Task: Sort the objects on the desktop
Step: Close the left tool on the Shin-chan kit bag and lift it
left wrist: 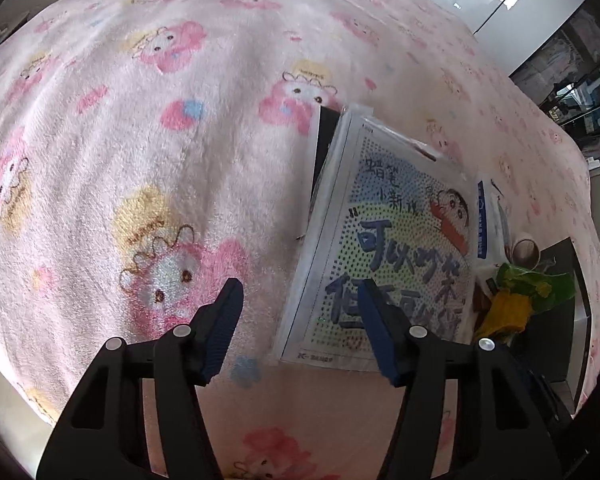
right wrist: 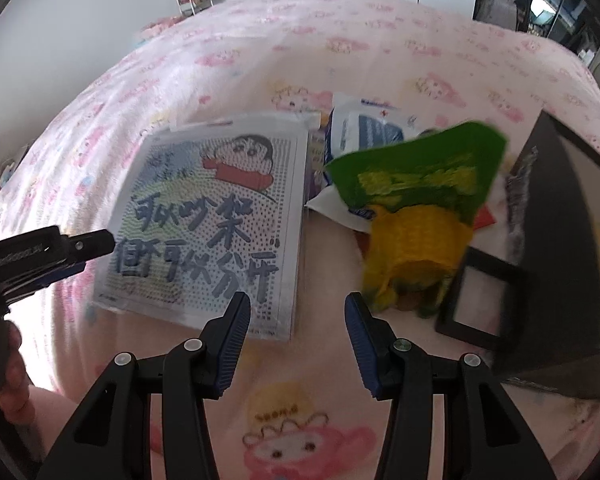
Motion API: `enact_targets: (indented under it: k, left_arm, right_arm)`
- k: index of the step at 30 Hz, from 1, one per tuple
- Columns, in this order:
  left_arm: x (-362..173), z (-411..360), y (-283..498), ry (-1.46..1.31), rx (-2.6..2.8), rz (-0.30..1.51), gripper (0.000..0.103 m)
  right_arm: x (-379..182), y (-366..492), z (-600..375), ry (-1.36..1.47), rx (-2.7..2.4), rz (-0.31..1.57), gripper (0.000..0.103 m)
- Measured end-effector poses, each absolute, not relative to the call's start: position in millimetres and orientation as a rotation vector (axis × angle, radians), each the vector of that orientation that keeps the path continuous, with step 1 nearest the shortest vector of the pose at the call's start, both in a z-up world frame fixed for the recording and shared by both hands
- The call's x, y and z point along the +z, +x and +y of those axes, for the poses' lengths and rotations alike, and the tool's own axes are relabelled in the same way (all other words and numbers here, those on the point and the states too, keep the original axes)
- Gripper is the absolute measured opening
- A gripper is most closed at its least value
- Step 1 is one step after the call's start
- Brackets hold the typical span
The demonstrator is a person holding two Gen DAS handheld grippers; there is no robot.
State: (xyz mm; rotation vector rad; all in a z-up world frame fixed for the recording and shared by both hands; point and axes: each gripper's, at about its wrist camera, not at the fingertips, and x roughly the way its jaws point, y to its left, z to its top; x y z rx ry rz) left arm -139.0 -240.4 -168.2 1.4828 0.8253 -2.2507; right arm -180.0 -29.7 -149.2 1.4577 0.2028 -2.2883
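A cartoon-printed sheet in a clear sleeve (left wrist: 388, 240) (right wrist: 216, 216) lies flat on the pink blanket. My left gripper (left wrist: 300, 290) is open just above the sheet's near left corner, its right finger over the print. My right gripper (right wrist: 298, 304) is open and holds nothing, hovering over bare blanket between the sheet and a green and yellow knitted corn toy (right wrist: 420, 216) (left wrist: 512, 300). A small black picture frame (right wrist: 480, 300) lies right of the toy. A white and blue packet (right wrist: 364, 128) (left wrist: 488, 216) sits behind the toy.
A large black box (right wrist: 572, 248) (left wrist: 572, 300) stands at the right edge of the blanket. A dark flat item (left wrist: 322, 152) pokes out from under the sheet. A tape roll (left wrist: 526, 250) lies near the packet. The other hand-held gripper (right wrist: 52, 256) and a hand (right wrist: 12, 376) show at left.
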Motion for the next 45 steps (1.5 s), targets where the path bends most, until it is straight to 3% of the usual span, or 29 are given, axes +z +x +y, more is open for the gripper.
enact_targets:
  k: [8,16,20,22,25,28,31,38,45]
  left_arm:
    - [-181,-230,-148,1.568,-2.249,0.842,0.059]
    - [-173,-208,-147,1.639,-2.302,0.788,0.059]
    - [-161,-194,-135,1.674,-2.357,0.797,0.071]
    - [-156,-187,-130,1.667,-2.379,0.797,0.073]
    - [-152,-190,-133,1.613,-2.355,0.778,0.072]
    - [-160,-203,-142,1.612,-2.303,0.844,0.062]
    - [-179,-212,-149,1.635,-2.249,0.865,0.060]
    - [-189,-202,-167,1.714,-2.241,0.836,0.069]
    - [-178,-194,-164,1.714,-2.281,0.798,0.070]
  right_arm:
    - [-173,-197,-40,1.494,-2.164,0.074,0.045]
    - [-157,-185,-24,1.474,-2.131,0.008,0.040]
    - [-140,-161,-10,1.450,-2.119,0.031,0.040]
    - [-137,-158,-4,1.464,-2.094,0.021,0.040]
    - [-136,-163,-1,1.479,-2.090,0.007,0.040]
    - [-137,-177,-4,1.476,-2.141,0.001,0.040]
    - [-148,-194,-13,1.487,-2.140,0.001,0.041]
    - [-178,-208,-22,1.521,-2.086,-0.026,0.044]
    - [-164,-198,-22,1.503,-2.086,0.033,0.044]
